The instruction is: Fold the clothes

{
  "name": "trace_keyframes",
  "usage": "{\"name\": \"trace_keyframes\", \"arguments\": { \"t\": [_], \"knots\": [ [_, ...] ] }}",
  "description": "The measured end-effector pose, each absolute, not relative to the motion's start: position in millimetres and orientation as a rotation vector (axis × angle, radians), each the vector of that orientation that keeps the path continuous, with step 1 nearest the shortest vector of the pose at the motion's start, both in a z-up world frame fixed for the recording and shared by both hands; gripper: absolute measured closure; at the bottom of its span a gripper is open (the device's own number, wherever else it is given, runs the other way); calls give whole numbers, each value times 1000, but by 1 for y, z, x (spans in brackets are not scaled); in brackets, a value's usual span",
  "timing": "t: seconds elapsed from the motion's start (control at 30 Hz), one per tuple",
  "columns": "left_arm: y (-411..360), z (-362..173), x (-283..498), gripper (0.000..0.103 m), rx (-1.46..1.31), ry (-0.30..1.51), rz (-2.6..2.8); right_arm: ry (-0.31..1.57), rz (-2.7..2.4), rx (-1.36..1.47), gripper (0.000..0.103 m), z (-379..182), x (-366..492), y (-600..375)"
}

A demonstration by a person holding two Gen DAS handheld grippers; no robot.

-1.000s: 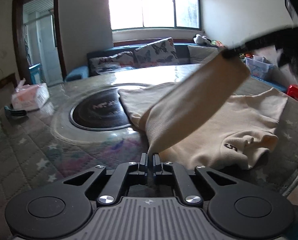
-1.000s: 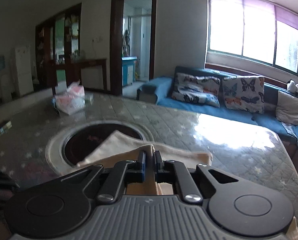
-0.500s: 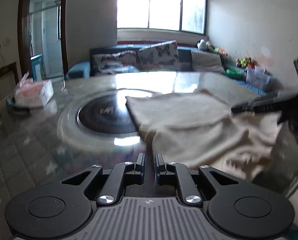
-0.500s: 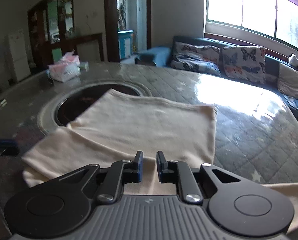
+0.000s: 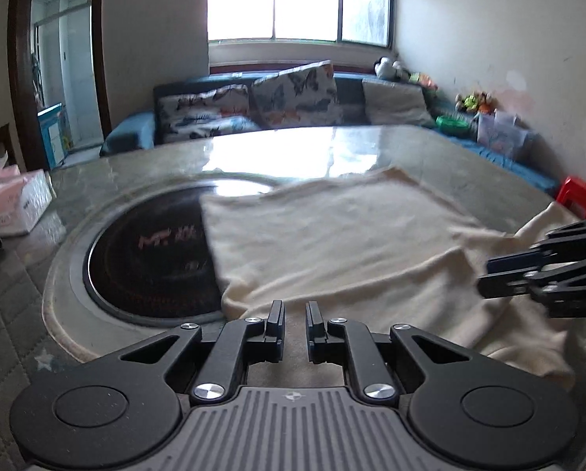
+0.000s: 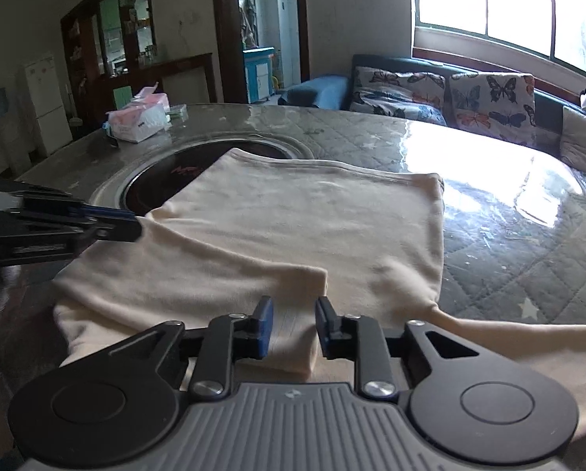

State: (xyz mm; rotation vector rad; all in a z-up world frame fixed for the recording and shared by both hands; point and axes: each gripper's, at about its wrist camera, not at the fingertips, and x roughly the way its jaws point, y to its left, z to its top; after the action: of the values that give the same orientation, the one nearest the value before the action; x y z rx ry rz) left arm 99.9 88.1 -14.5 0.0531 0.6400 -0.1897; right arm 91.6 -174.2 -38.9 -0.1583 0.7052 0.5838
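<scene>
A: Cream garment (image 6: 293,227) flat on quilted table (image 6: 509,251), folded layer on top, near-left corner overlapping dark round inset (image 5: 151,251). Far hem straight, right edge clean.

B: Left gripper (image 5: 295,320)?

A: Jaws narrowly parted, clear of cloth, at garment's near edge. Released.

B: Right gripper (image 6: 291,324)?

A: Jaws opening; folded edge lying between the pads, not pinched. Released too.

B: Open room?

A: Bare tabletop beyond far hem and right of garment. Tissue pack (image 6: 138,119) well apart at far left. Sofa (image 5: 230,117) past table edge.
</scene>
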Motion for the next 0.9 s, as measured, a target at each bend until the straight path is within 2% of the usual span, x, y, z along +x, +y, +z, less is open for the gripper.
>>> {"name": "trace_keyframes", "arguments": {
  "t": [0.13,0.2,0.27,0.33,0.37,0.4,0.47,0.57,0.63,0.7,0.9],
  "knots": [
    [88,-23,98,87,62,654,-197,709,577,-151,77,-42,81,-186],
    [86,-21,97,74,64,652,-210,700,566,-124,69,-39,76,-196],
    [81,-19,95,68,78,644,-216,686,544,-96,67,-35,71,-208],
    [76,-17,94,57,88,635,-218,670,503,-71,61,-30,68,-223],
    [74,-16,94,50,90,630,-219,663,479,-64,55,-28,66,-230],
    [70,-15,94,48,90,626,-220,657,452,-56,48,-27,65,-239],
    [65,-14,94,44,95,620,-224,649,393,-37,43,-26,67,-256],
    [59,-11,93,32,95,616,-222,637,301,-1,16,-24,70,-282],
    [56,-8,93,29,91,608,-227,627,252,8,15,-23,72,-296],
    [53,-7,93,21,87,606,-226,627,197,25,11,-24,76,-311],
    [42,-5,94,10,89,605,-243,631,75,106,11,-33,88,-353]
  ]
}}
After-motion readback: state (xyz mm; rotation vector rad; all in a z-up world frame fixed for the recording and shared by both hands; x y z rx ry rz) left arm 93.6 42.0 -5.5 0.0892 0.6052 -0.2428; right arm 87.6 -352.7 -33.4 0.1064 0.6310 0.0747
